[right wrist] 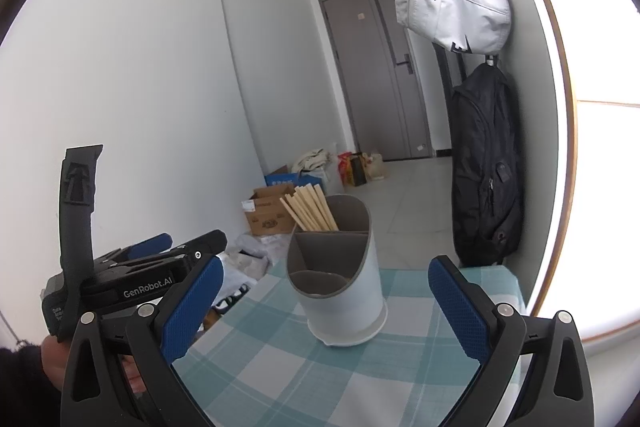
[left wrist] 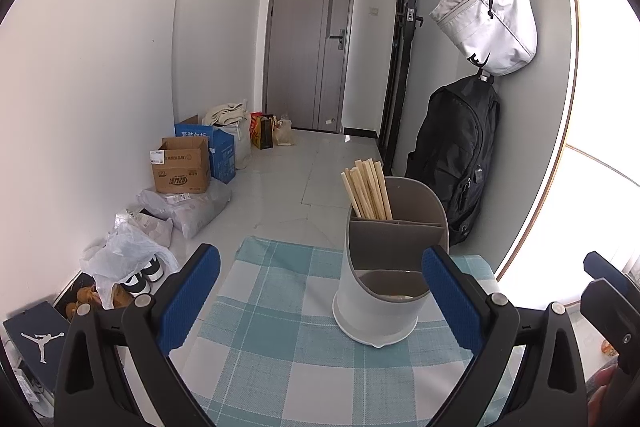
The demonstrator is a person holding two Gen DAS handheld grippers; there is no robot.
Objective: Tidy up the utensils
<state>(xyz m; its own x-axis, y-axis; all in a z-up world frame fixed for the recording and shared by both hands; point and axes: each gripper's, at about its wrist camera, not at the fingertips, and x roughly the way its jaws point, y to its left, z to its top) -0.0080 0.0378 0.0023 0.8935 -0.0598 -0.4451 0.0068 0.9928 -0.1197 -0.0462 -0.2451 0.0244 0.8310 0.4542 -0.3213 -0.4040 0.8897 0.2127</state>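
Note:
A white utensil holder with grey inner compartments stands upright on the teal checked tablecloth. Several wooden chopsticks stand in its far compartment. The near compartment looks almost empty. My left gripper is open and empty, just in front of the holder. The holder and chopsticks also show in the right wrist view. My right gripper is open and empty, close in front of the holder. The left gripper's body shows at the left of that view.
The small table ends just past the holder. Cardboard boxes, bags and shoes lie on the floor at the left. A black backpack and a white bag hang on the wall at the right. A grey door is at the back.

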